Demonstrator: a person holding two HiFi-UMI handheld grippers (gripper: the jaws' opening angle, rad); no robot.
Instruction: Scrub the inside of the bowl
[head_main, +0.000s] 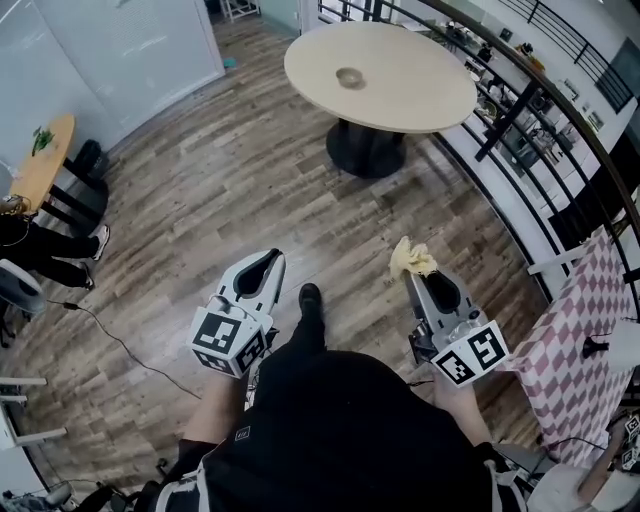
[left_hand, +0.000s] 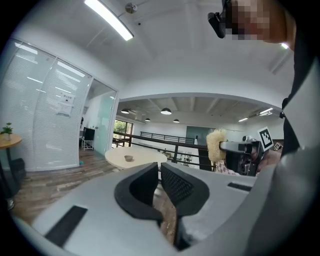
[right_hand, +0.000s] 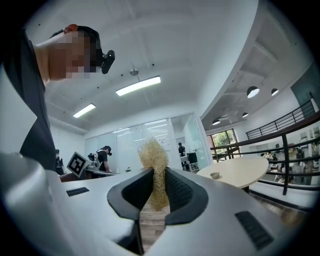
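We stand on a wood-plank floor (head_main: 200, 190) with a gripper in each hand, both held out in front of our dark top at about waist height. The right gripper (right_hand: 159, 176) is clenched on a yellow, netted scrubber (right_hand: 153, 159): its two black pads press on the lower half of the wad, and the frizzy top sticks out beyond the jaw tips. In the head view that yellow tuft sits at the front end of the right gripper, pointing toward the table.

The left gripper (left_hand: 159, 173) carries nothing. Its ribbed pads are drawn almost together, with only a thin slit between them through which we see floor planks.

The bowl (head_main: 350, 77) is small and shallow. It rests on a round, pale table (head_main: 415, 110) with a dark pedestal base, well apart from both grippers, ahead of us and across the bare floor. It sits alone near the middle of the tabletop, and we cannot tell from here what is inside it.

To our right stands a surface covered in a pink-and-white checked cloth (head_main: 575, 340), and a dark railing (head_main: 520, 100) curves behind the round table. At far left there is a small wooden table (head_main: 45, 160) with a green plant on it.
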